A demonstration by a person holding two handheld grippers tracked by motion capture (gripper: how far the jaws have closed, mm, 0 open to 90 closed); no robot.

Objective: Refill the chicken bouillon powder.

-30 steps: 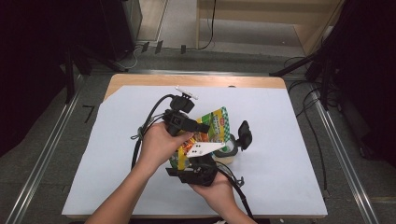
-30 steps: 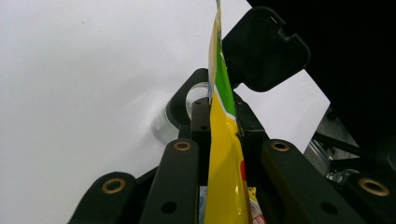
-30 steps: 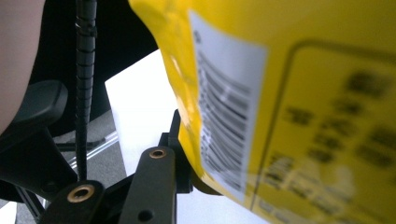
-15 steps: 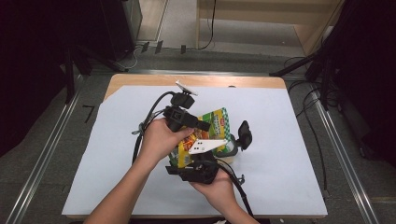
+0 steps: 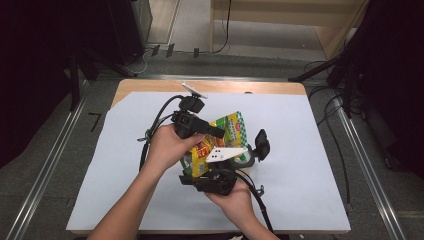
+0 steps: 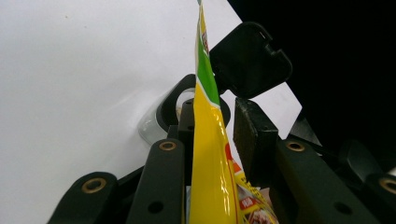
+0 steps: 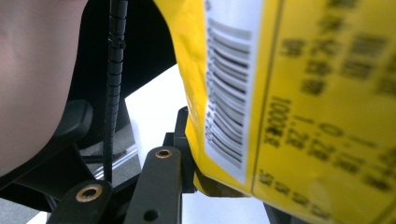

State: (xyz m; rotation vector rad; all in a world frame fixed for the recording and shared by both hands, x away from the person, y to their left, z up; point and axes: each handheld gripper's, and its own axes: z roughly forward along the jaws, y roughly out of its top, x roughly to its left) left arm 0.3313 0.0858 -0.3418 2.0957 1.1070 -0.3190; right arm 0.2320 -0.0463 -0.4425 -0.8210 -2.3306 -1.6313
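**Pouch caught between two tongs, one grip slackening**

Yellow-and-green snack pouch (image 5: 223, 131) held up off the white table cover (image 5: 310, 150), at the middle of the high view. Long axis slanting from lower left to upper right of that frame, printed face upward.

Left gripper (image 6: 217, 112) reaching in from the left of the high view, across the pouch's upper half. Jaws narrow but just been opening. In the left gripper view, pouch seen edge-on between them: flat against the left pad (image 6: 187, 121), parted from the right pad (image 6: 250, 130) by a thin gap. No clamp on that side, then, only a straddle.

Right gripper (image 7: 219, 154) coming up from the bottom of the high view to the pouch's lower end. Jaws narrow and, by the look of the right gripper view, pinched on the bottom edge beside the barcode; far jaw hidden behind the film.

Clear jar (image 5: 247, 156) with its black flip lid (image 5: 261, 144) thrown back, just right of the pouch in the high view, standing on the cover.

Judging from this: weight carried at the lower end alone, upper end free to flop. Left tongs nearer the top seal, so probably best placed for any fresh grip there, sliding along the slant toward the upper right before closing.
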